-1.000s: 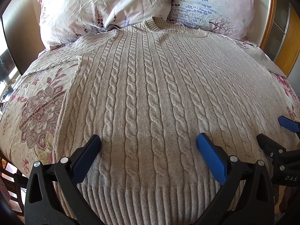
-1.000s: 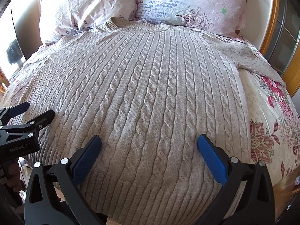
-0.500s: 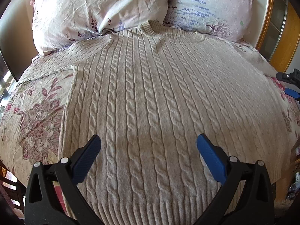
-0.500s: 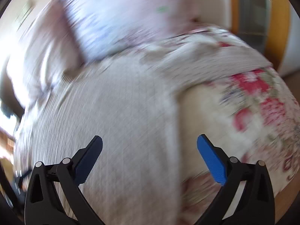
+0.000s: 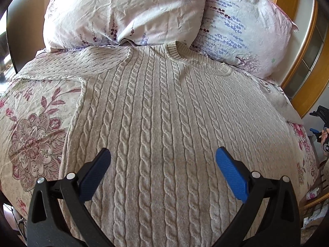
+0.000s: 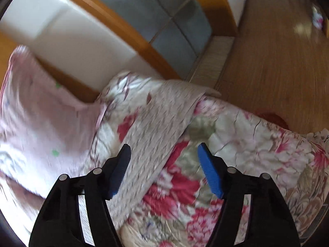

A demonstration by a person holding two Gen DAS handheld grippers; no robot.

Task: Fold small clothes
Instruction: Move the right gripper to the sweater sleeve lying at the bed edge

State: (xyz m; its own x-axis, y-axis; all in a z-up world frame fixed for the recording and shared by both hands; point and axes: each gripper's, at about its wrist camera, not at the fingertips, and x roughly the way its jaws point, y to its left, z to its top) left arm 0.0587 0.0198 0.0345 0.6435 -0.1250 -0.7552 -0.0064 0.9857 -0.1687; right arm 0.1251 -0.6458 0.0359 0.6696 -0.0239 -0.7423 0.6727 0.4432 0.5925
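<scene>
A beige cable-knit sweater [image 5: 160, 127] lies flat and face up on the bed, its collar toward the pillows and one sleeve stretched out to the left. My left gripper [image 5: 162, 164] hovers open above the sweater's lower middle with nothing between its fingers. The right wrist view is blurred: the sweater's other sleeve [image 6: 162, 119] runs across the floral bedspread toward the bed's edge. My right gripper [image 6: 164, 158] is over that sleeve, its jaws closing with a gap still between them and not pressing on the cloth. The right gripper [image 5: 320, 127] also shows small at the left wrist view's far right edge.
Two floral pillows [image 5: 127, 14] lean against the white headboard [image 6: 78, 39] with its wooden frame. A floral bedspread [image 5: 35, 140] covers the bed. A wooden floor [image 6: 277, 57] lies beyond the bed's right side, and a glass-panelled cabinet [image 6: 170, 20] stands by the headboard.
My right gripper swept from the sweater's lower body out to the right sleeve, rolling as it went, and its jaws narrowed. My left gripper drifted slightly up the sweater and stayed open.
</scene>
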